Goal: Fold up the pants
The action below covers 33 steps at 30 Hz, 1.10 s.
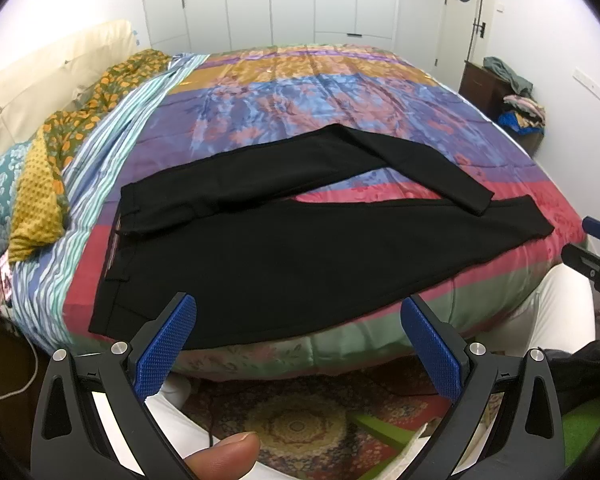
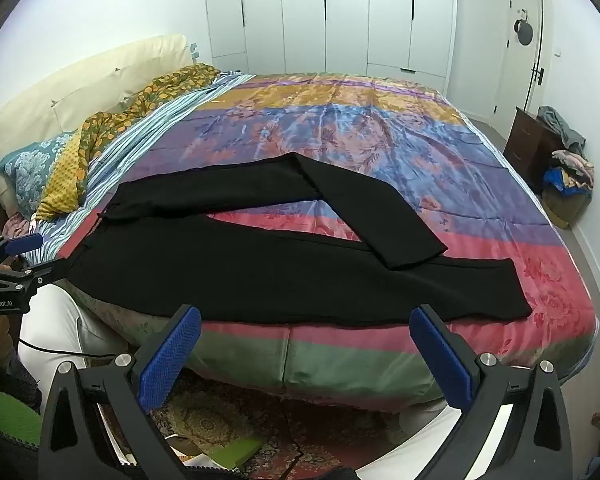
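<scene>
Black pants (image 1: 284,248) lie spread flat on the bed, waistband to the left. The near leg runs straight to the right. The far leg bends back so that its hem rests on the near leg (image 2: 416,252). My left gripper (image 1: 298,306) hovers open above the bed's near edge, over the pants' seat, with nothing between its blue pads (image 1: 168,344). My right gripper (image 2: 306,318) is open too, hovering by the near leg's lower edge (image 2: 340,300). Each gripper also shows at the side of the other's view: the right gripper (image 1: 592,256) and the left gripper (image 2: 16,264).
The bed (image 2: 340,364) has a colourful striped quilt, with pillows (image 1: 32,200) and a crumpled yellow cover at its left end. A patterned rug (image 1: 300,428) lies on the floor below. A dark cabinet with piled clothes (image 2: 560,160) stands at the right wall. White wardrobes line the back.
</scene>
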### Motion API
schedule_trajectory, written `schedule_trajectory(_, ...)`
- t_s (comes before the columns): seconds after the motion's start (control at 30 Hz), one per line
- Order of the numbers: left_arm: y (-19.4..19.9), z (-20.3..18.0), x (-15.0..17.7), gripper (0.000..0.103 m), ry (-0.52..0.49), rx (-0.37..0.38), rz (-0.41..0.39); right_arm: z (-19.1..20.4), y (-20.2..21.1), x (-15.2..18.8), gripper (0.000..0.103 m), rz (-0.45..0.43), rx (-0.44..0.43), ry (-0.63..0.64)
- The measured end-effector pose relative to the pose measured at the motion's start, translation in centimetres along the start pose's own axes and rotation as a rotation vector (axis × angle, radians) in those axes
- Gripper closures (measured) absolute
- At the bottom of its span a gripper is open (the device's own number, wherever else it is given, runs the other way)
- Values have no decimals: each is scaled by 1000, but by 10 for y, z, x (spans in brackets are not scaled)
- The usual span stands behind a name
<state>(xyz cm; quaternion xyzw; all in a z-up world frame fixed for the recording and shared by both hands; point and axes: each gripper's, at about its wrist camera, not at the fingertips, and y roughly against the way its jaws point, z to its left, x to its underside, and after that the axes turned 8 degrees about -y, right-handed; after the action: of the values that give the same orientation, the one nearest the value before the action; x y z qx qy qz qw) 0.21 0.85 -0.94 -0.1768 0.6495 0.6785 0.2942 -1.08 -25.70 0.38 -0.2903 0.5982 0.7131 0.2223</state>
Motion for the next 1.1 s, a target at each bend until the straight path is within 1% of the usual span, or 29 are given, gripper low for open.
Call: schedule_trajectory(1.1, 0, -2, -1, 1, -5, 6, -1, 3, -2, 5, 0, 11, -14, 2)
